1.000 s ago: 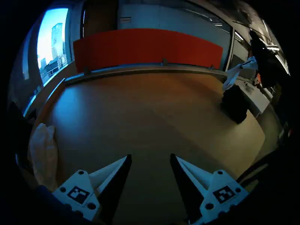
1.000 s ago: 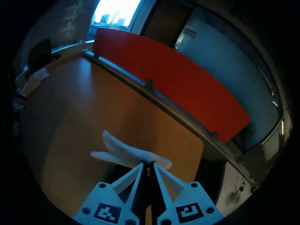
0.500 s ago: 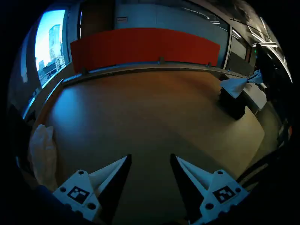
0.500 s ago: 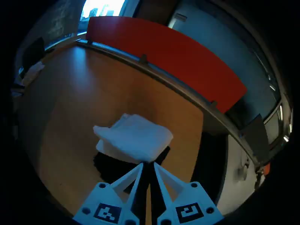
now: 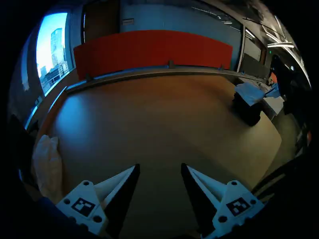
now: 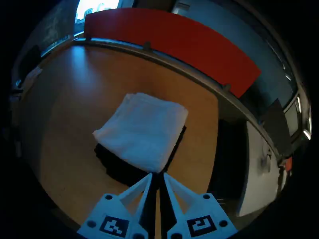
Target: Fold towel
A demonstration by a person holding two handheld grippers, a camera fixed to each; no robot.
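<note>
Towel [image 6: 141,129] lies folded square on a dark pile [image 6: 113,169] at 12 o'clock of our right gripper [image 6: 158,174], whose fingers are drawn together to a sliver, pinching its near corner. The pile sits close to the tabletop [image 6: 67,103] edge at 3 o'clock. Our left gripper [image 5: 160,165] hovers with fingers spread wide, holding nothing; we see bare wood running ahead to the red partition [image 5: 151,47] at 12 o'clock. A cream cloth [image 5: 47,167] lies by the edge at 9 o'clock.
</note>
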